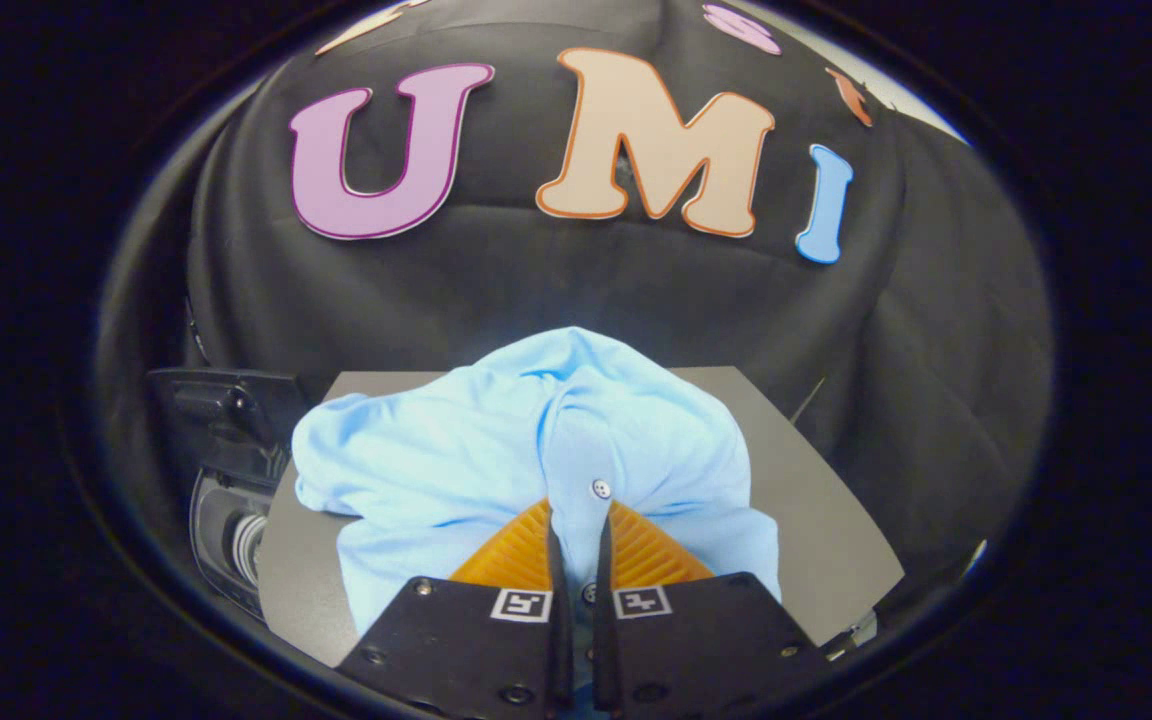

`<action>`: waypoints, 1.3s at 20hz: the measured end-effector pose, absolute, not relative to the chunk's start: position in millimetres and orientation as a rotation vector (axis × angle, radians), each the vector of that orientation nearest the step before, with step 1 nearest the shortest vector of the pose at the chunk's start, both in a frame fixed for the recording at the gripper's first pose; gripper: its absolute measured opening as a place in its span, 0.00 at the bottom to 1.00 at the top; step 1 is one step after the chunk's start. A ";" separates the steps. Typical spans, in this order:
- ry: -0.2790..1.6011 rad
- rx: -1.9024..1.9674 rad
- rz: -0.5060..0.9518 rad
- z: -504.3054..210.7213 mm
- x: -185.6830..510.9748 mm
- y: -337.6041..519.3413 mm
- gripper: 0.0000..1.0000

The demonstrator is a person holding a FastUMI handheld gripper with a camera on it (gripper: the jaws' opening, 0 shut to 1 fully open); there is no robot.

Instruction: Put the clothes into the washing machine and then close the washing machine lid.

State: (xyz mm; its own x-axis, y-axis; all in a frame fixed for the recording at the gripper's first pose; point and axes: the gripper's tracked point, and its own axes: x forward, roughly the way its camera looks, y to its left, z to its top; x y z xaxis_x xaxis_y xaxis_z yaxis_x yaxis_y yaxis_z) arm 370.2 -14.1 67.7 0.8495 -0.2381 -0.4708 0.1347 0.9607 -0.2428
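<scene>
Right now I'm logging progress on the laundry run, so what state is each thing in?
Gripper: shut on the light blue shirt's button placket.
Light blue shirt: bunched up, pinched and lifted over the grey table.
Grey table: partly covered by the shirt.
Washing machine: beside the table; lid state unclear.

No readable text on the shirt (536, 440); square coded markers on the fingers (626, 600) carry none.

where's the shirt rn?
Gripper view: light blue shirt bunched on the grey table, its button placket pinched in the claw, washing machine at its left.
</scene>
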 end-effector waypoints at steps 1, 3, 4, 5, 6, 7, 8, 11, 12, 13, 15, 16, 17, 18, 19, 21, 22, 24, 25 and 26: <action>0.502 -0.183 -0.197 69.3 371.8 -12.1 0.07; 0.474 -0.138 -0.172 69.3 376.7 -8.1 0.03; 0.463 -0.110 -0.159 72.6 378.8 -5.0 0.03; 0.460 -0.087 -0.134 76.1 378.2 -1.5 0.03; 0.447 -0.066 -0.112 83.4 381.1 2.3 0.03; 0.441 -0.050 -0.094 89.5 380.9 5.6 0.03; 0.428 -0.036 -0.077 98.9 381.2 13.5 0.03; 0.412 -0.025 -0.017 118.4 383.2 61.6 0.02; 0.410 -0.026 0.016 123.7 379.1 80.0 0.02; 0.408 -0.031 0.039 128.7 371.5 98.7 0.03; 0.397 -0.022 0.071 135.7 368.7 127.2 0.03; 0.397 -0.014 0.089 137.3 367.9 142.3 0.02; 0.402 -0.004 0.112 135.8 366.6 159.2 0.02; 0.403 0.006 0.147 134.9 365.2 177.3 0.02; 0.406 0.020 0.178 132.2 364.2 194.2 0.02; 0.407 0.037 0.226 127.0 362.8 222.4 0.03; 0.410 0.038 0.243 122.2 361.9 233.5 0.02; 0.427 0.030 0.264 109.5 363.1 249.4 0.02; 0.429 0.014 0.270 103.6 362.3 257.1 0.02; 0.426 -0.004 0.276 100.1 363.4 263.0 0.02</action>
State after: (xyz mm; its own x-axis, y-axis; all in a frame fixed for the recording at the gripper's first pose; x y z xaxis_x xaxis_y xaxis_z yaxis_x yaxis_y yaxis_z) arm 363.4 263.0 100.1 0.8740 0.2637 -0.4083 -0.2653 0.9627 0.0537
